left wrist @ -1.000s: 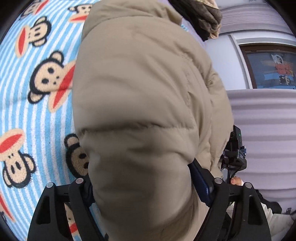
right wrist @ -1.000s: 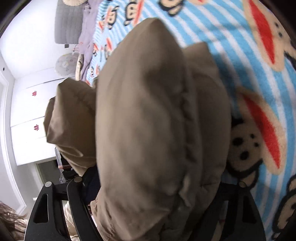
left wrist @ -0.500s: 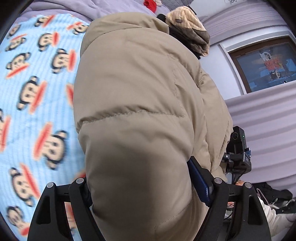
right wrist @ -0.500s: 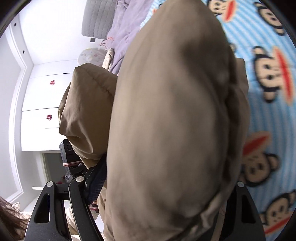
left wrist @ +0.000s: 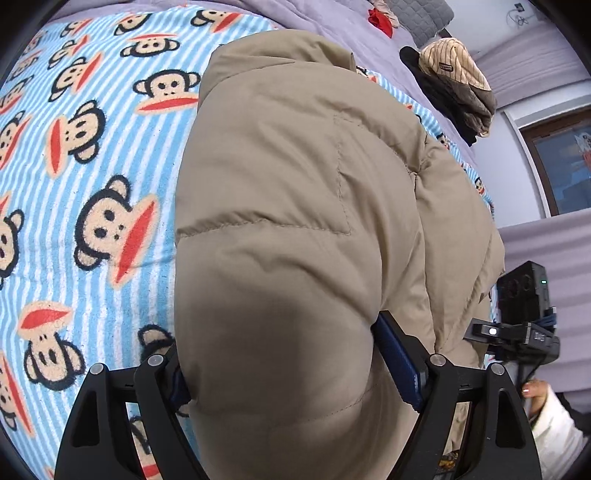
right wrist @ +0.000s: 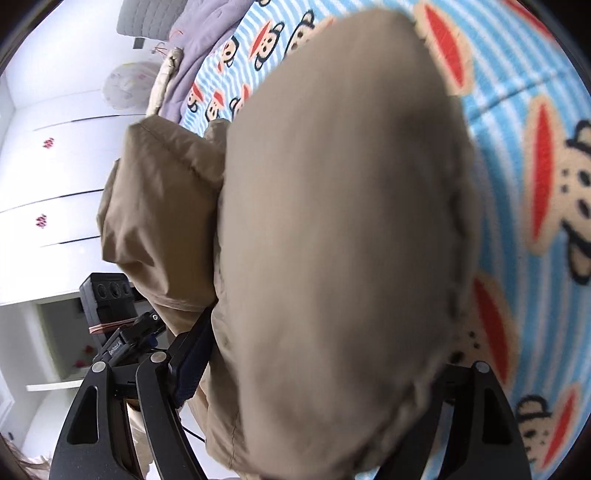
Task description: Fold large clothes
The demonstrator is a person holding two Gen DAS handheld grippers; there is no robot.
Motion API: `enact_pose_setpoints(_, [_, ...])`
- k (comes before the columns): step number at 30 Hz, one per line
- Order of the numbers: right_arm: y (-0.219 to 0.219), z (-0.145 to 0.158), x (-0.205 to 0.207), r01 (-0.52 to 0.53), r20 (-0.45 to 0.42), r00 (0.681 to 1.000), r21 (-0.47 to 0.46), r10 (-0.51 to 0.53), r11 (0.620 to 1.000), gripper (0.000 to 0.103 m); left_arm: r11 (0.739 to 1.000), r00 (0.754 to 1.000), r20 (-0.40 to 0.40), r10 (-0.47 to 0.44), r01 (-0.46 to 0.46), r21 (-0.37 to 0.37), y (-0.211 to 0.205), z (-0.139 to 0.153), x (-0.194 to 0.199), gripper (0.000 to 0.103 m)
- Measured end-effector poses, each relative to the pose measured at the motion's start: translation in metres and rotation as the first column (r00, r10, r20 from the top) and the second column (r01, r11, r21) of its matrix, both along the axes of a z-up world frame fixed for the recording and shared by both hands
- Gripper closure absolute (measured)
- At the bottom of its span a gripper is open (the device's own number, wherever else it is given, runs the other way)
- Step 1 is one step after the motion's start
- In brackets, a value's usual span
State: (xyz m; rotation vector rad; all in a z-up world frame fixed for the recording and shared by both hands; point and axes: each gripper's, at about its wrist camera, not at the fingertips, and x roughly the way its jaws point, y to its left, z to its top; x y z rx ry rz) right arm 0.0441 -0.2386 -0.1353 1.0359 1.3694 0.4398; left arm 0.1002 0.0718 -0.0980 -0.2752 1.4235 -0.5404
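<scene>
A puffy tan padded jacket (left wrist: 295, 206) fills the left wrist view, bunched over the monkey-print blue striped blanket (left wrist: 92, 155). My left gripper (left wrist: 291, 369) is shut on a thick fold of the jacket; the fabric bulges between its fingers. In the right wrist view the same jacket (right wrist: 340, 236) fills the middle, blurred. My right gripper (right wrist: 317, 373) is shut on another thick fold of it; its right finger is mostly hidden by fabric. The right gripper's body (left wrist: 521, 325) shows at the left wrist view's right edge, and the left gripper's body (right wrist: 110, 306) shows at the right wrist view's left.
A purple sheet (left wrist: 325, 22) lies beyond the blanket, with a pile of dark and striped clothes (left wrist: 458, 81) on it. A window (left wrist: 561, 162) is at the right. White cabinet doors (right wrist: 51, 177) stand left of the bed in the right wrist view.
Both grippers have lifted and swung with the jacket still held. More of the blanket and the far bed shows in the left wrist view, and the jacket now hangs lower over the blanket.
</scene>
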Motion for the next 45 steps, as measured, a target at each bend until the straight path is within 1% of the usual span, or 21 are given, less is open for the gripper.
enact_pose_setpoints(4, [-0.006,0.023,-0.002,0.013,-0.003,1.0,-0.113,-0.014,0.994,0.021,0.999,0.999,0.034,0.011,-0.012,0.043,-0.009,0.002,-0.012,0.018])
enact_pose_setpoints(6, [-0.013,0.04,-0.009,0.032,0.022,0.999,-0.17,-0.028,0.985,0.021,0.998,0.999,0.043,0.015,-0.018,0.061,-0.013,0.003,-0.011,0.018])
enact_pose_setpoints(8, [-0.014,0.055,-0.018,0.058,0.05,0.998,-0.203,-0.049,0.977,0.021,0.997,0.998,0.054,0.018,-0.022,0.078,-0.014,0.009,-0.012,0.018])
enact_pose_setpoints(12, [-0.006,0.073,-0.032,0.093,0.092,0.993,-0.194,-0.076,0.976,0.022,0.994,0.997,0.068,0.035,-0.042,0.1,-0.019,0.01,-0.019,0.018])
enact_pose_setpoints(16, [-0.006,0.086,-0.053,0.072,0.132,0.99,-0.189,-0.047,0.979,0.022,0.992,0.996,0.073,0.05,-0.058,0.111,-0.022,0.009,-0.023,0.018])
enact_pose_setpoints(17, [-0.005,0.083,-0.062,0.056,0.133,0.991,-0.195,-0.03,0.979,0.022,0.992,0.996,0.075,0.052,-0.061,0.114,-0.023,0.008,-0.024,0.018])
enact_pose_setpoints(18, [0.0,0.081,-0.05,0.042,0.124,0.992,-0.206,-0.016,0.978,0.022,0.991,0.996,0.076,0.053,-0.062,0.118,-0.023,0.009,-0.024,0.018])
enact_pose_setpoints(19, [0.0,0.08,-0.055,0.025,0.103,0.995,-0.219,-0.003,0.975,0.022,0.991,0.996,0.078,0.053,-0.063,0.122,-0.024,0.009,-0.025,0.018])
enact_pose_setpoints(20, [0.0,0.073,-0.074,0.005,0.074,0.997,-0.236,0.013,0.972,0.023,0.99,0.995,0.079,0.053,-0.063,0.127,-0.025,0.009,-0.026,0.018])
enact_pose_setpoints(21, [0.005,0.065,-0.079,-0.02,0.043,0.999,-0.266,0.033,0.964,0.03,0.989,0.995,0.081,0.051,-0.062,0.132,-0.026,0.009,-0.028,0.018])
enact_pose_setpoints(22, [0.008,0.058,-0.082,-0.047,0.018,0.998,-0.305,0.056,0.951,0.042,0.989,0.995,0.084,0.045,-0.056,0.136,-0.027,0.01,-0.029,0.018])
enact_pose_setpoints(24, [0.011,0.046,-0.085,-0.082,-0.011,0.996,-0.381,0.084,0.921,0.053,0.988,0.995,0.095,0.03,-0.044,0.148,-0.031,0.011,-0.033,0.018])
enact_pose_setpoints(25, [0.011,0.041,-0.084,-0.086,-0.015,0.996,-0.389,0.087,0.917,0.055,0.987,0.995,0.101,0.022,-0.038,0.157,-0.033,0.012,-0.035,0.018])
enact_pose_setpoints(28, [0.008,0.027,-0.076,-0.093,-0.035,0.996,-0.398,0.087,0.913,0.056,0.984,0.994,0.113,0.01,-0.029,0.175,-0.039,0.014,-0.039,0.018])
enact_pose_setpoints(32, [0.013,0.012,-0.064,-0.13,-0.035,0.991,-0.47,0.128,0.873,0.056,0.979,0.992,0.125,-0.005,-0.021,0.205,-0.047,0.015,-0.042,0.018])
enact_pose_setpoints(33, [0.014,0.009,-0.062,-0.134,-0.038,0.99,-0.476,0.132,0.869,0.056,0.977,0.992,0.126,-0.007,-0.02,0.212,-0.048,0.015,-0.041,0.018])
enact_pose_setpoints(36, [0.013,0.001,-0.06,-0.128,-0.063,0.992,-0.466,0.111,0.875,0.056,0.974,0.993,0.118,0.001,-0.028,0.224,-0.049,0.016,-0.039,0.018])
enact_pose_setpoints(39, [0.013,0.014,-0.066,-0.13,-0.058,0.992,-0.462,0.116,0.878,0.056,0.971,0.994,0.107,0.021,-0.046,0.236,-0.044,0.018,-0.036,0.018])
enact_pose_setpoints(40, [0.011,0.02,-0.068,-0.122,-0.047,0.993,-0.448,0.113,0.886,0.056,0.969,0.994,0.106,0.027,-0.052,0.242,-0.042,0.019,-0.035,0.018])
enact_pose_setpoints(42, [0.004,0.036,-0.074,-0.079,-0.003,0.996,-0.407,0.085,0.91,0.055,0.965,0.993,0.11,0.036,-0.063,0.255,-0.037,0.022,-0.034,0.018])
enact_pose_setpoints(45, [-0.006,0.059,-0.074,-0.007,0.063,0.997,-0.392,0.035,0.92,0.055,0.956,0.992,0.118,0.035,-0.068,0.287,-0.033,0.027,-0.032,0.018])
